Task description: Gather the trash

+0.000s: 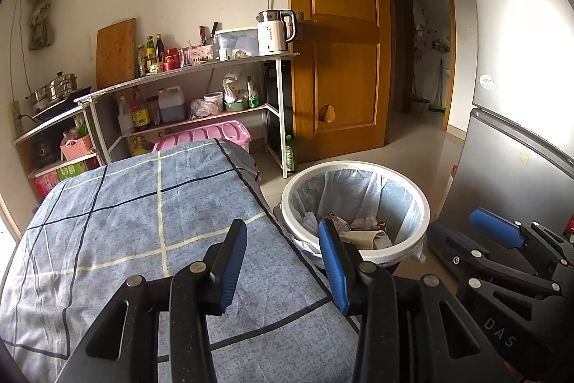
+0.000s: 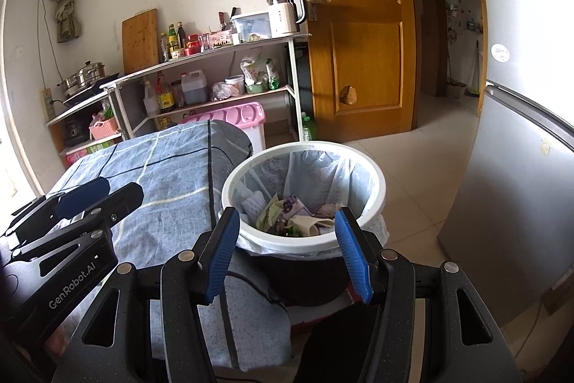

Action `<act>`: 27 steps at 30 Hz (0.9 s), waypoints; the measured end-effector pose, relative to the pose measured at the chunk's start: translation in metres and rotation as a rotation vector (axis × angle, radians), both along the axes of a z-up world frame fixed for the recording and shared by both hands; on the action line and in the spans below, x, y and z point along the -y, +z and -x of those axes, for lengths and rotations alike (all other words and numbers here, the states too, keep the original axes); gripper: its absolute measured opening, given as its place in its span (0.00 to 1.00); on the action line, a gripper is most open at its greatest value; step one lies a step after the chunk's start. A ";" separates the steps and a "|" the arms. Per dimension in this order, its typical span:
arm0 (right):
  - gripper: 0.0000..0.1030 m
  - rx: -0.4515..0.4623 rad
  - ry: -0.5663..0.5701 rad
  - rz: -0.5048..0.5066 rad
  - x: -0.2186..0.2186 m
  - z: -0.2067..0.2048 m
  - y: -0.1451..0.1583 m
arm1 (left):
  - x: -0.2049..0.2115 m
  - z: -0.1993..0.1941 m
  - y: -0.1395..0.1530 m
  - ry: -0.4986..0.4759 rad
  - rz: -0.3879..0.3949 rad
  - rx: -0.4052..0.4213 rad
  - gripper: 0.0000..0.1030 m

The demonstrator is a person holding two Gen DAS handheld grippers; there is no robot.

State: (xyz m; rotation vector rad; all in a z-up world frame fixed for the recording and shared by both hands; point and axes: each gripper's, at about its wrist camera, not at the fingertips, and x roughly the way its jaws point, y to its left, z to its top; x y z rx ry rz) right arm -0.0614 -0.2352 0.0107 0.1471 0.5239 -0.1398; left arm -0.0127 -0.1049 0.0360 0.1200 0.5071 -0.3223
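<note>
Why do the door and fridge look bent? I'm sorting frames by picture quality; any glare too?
Left wrist view: fisheye curves the door; bright glare washes out the fridge top. Right wrist view: same curving, fridge evenly lit, trash bin sharp; dark corner vignetting in both.
</note>
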 end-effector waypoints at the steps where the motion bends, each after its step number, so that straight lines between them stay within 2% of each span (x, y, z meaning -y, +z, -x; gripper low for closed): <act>1: 0.55 0.001 0.001 0.001 0.000 0.000 0.000 | 0.000 0.000 0.000 0.000 0.000 -0.001 0.40; 27: 0.55 0.000 0.003 -0.001 -0.001 0.000 0.001 | -0.003 0.005 0.001 0.007 -0.005 0.000 0.41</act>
